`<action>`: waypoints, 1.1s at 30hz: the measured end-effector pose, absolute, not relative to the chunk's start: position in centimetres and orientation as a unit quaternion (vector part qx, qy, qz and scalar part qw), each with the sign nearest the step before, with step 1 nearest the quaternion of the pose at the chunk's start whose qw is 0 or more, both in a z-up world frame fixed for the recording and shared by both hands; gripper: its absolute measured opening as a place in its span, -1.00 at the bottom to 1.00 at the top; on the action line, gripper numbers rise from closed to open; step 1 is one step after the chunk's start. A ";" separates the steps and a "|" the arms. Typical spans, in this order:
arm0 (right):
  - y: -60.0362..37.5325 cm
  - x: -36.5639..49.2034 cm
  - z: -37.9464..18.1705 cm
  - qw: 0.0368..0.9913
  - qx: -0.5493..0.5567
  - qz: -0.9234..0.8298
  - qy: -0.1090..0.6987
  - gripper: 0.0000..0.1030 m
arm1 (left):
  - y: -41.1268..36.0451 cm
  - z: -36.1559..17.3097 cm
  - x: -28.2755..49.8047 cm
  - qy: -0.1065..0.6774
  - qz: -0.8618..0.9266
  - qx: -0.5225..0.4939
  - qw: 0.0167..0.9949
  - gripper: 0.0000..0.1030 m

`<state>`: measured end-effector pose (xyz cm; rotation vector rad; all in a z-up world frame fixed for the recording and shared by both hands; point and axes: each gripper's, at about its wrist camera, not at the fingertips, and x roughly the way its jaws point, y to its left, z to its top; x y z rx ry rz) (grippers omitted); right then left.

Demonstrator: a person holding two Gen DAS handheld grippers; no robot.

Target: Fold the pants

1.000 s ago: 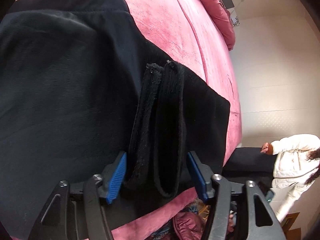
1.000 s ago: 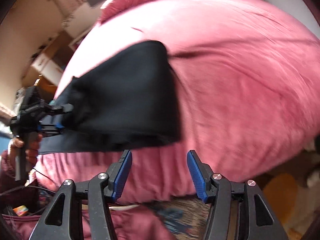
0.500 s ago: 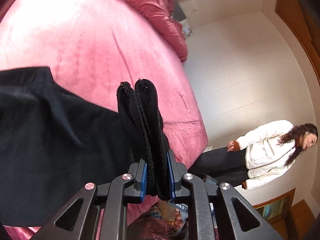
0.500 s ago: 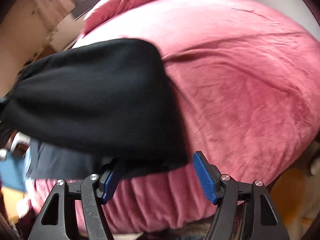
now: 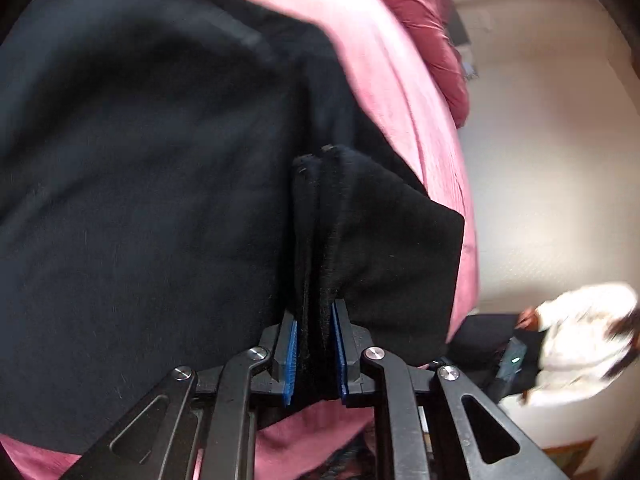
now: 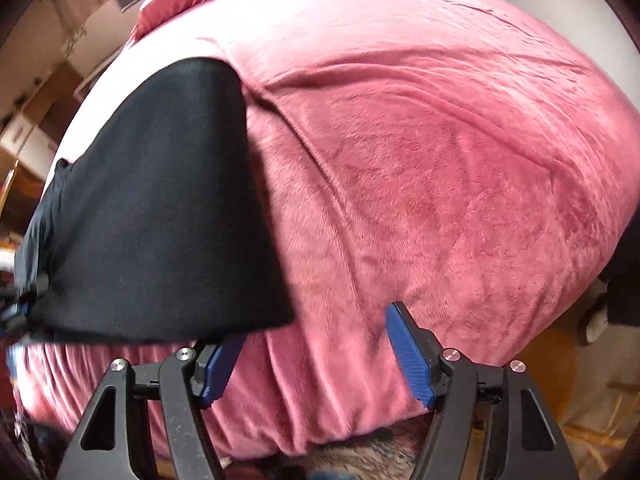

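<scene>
Since half a second ago the left gripper [image 5: 314,354] has swung back over the black pants [image 5: 152,184], which now fill most of its view again, and the right gripper [image 6: 316,354] has edged along the bed's near side, its left pad tucked under the pants' corner. No containers appear in either view. Left jaws are clamped narrow on a bunched double fold of the pants' edge; right jaws stand wide apart, gripping nothing. The pants lie folded on the pink blanket [image 6: 420,168], near its front edge. Only the left view shows a person in a white jacket [image 5: 580,336], blurred, beside the bed, and a dark red quilt [image 5: 432,28]. Only the right view shows wooden cabinets [image 6: 28,132] at far left.
</scene>
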<state>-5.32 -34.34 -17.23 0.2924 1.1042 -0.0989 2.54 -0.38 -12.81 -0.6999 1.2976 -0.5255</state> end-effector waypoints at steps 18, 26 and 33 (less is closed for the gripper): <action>-26.0 6.8 -11.3 0.881 0.058 0.030 0.469 0.21 | -4.1 -8.5 -0.4 0.536 -0.228 -0.187 0.791 -0.71; -24.6 8.7 -13.5 0.875 0.034 0.005 0.482 0.35 | -3.6 -8.9 -0.5 0.559 -0.204 -0.209 0.776 -0.36; -24.3 5.5 -11.2 0.902 0.036 0.010 0.430 0.38 | 5.0 -6.8 -2.9 0.546 -0.123 -0.325 0.762 -0.29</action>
